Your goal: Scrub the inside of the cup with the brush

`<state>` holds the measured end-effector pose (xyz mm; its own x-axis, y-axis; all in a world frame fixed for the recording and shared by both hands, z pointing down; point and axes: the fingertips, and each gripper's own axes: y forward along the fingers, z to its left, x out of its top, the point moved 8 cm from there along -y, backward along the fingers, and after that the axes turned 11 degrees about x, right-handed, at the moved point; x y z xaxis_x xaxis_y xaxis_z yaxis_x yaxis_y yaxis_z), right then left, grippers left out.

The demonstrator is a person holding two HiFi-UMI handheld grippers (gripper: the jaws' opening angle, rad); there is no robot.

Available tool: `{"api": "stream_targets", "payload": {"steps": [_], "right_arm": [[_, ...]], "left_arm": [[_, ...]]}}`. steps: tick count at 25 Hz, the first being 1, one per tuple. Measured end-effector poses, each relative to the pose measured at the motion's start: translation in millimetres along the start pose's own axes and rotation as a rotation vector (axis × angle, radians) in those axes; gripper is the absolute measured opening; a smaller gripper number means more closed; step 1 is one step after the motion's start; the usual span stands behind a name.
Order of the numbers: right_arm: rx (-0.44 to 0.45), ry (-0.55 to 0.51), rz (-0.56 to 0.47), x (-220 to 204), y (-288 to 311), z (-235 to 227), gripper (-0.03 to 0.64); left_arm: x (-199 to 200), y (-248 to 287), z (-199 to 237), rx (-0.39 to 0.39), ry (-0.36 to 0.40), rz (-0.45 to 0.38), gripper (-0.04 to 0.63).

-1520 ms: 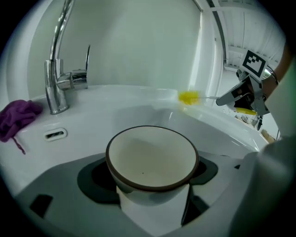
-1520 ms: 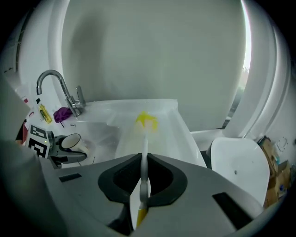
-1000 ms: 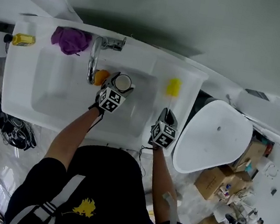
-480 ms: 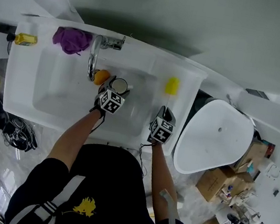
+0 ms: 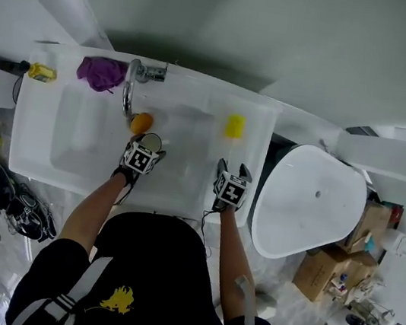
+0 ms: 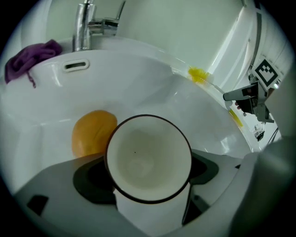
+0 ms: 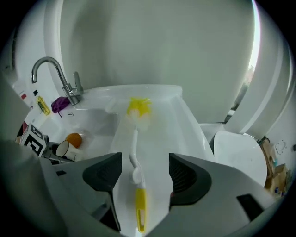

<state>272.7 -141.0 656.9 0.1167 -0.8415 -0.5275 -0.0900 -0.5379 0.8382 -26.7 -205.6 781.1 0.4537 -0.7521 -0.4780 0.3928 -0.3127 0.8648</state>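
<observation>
Cup (image 6: 148,157) held in left hand-held gripper (image 6: 148,178) beside orange object (image 6: 92,132); right hand-held gripper (image 7: 144,178)'s jaws, just opened, straddle the brush (image 7: 135,172)

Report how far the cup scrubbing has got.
Done, apparently: the cup looks clean white inside. In hand: the left gripper grips the cup over the sink. The right gripper has just opened its jaws, and the brush lies loose between them on the ledge. Left: nothing obvious, unless more scrubbing is wanted.
</observation>
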Motion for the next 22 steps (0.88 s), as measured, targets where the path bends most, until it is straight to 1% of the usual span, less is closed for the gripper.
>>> {"api": "stream_targets", "payload": {"steps": [4,6,8,9,13,16,19,22], "right_arm": [[-0.001,0.003,-0.036,-17,-27,7,0.339],[0.0,-0.003,-0.042,-30,-41,13,0.331],[0.008,-0.016,-0.042,-38,-48,20,0.325],[0.012,-0.023,-0.041,-41,-50,22,0.324],[0.017,-0.035,-0.052,-52,-76,23,0.324],[0.017,-0.027,-0.086,-51,-91,22,0.324],[0.018,-0.005,-0.133,-46,-99,22,0.324],[0.042,0.012,-0.166,-40,-109,29,0.31]], "left_arm": [[-19,-17,6,0.017,-0.029,0.005,0.437],[-18,-20,5,0.038,-0.046,-0.03,0.436],[-10,-8,8,0.051,-0.034,-0.083,0.436],[-5,-3,8,0.052,-0.03,-0.094,0.437],[-2,-2,0,0.029,-0.04,-0.074,0.478],[-4,-8,-4,0.0,0.001,-0.052,0.532],[-7,-23,-4,-0.01,0.042,-0.041,0.543],[-8,-43,3,0.004,0.061,-0.066,0.545]]}}
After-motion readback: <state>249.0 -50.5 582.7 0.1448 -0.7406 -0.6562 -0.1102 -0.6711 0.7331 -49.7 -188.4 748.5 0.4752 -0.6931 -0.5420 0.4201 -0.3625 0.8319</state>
